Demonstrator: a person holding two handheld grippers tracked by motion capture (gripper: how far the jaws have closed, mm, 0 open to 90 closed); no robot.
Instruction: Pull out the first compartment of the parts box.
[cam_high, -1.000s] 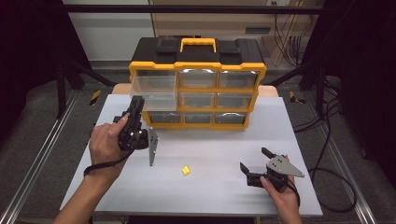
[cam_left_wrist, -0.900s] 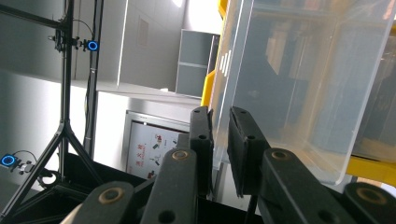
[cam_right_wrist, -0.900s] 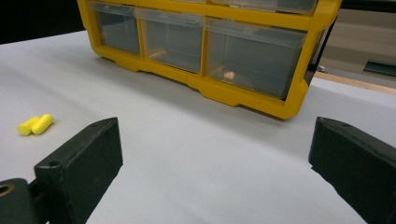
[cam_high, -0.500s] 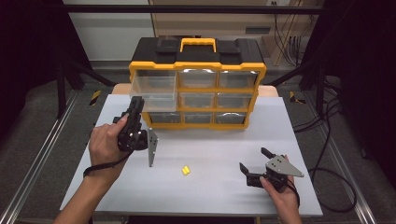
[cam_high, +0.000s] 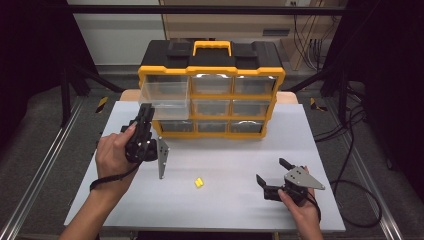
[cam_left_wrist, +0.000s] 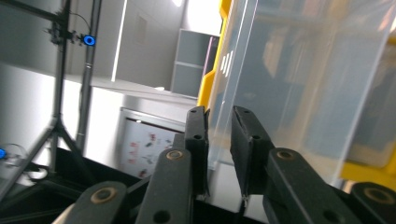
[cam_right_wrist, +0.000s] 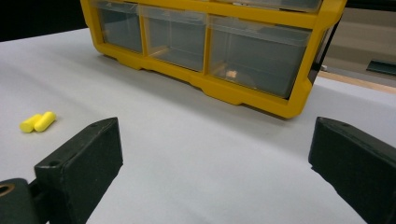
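Observation:
A yellow and black drawer organizer (cam_high: 212, 70) stands at the back of the white table (cam_high: 230, 150). Its top-left clear drawer (cam_high: 165, 97) is pulled out toward me. My left gripper (cam_high: 145, 114) reaches up to that drawer's front. In the left gripper view the jaws (cam_left_wrist: 219, 112) hold the clear drawer (cam_left_wrist: 299, 70) by its front lip and have just eased open slightly. Two small yellow pieces (cam_high: 199, 182) lie side by side on the table. My right gripper (cam_high: 272, 171) rests low at the front right, open and holding nothing, with the yellow pieces (cam_right_wrist: 38, 122) off to its left.
In the right gripper view the organizer's bottom row (cam_right_wrist: 243, 93) faces me, and a small pale item (cam_right_wrist: 230, 73) lies in its right drawer. Black frame posts and cables stand around the table.

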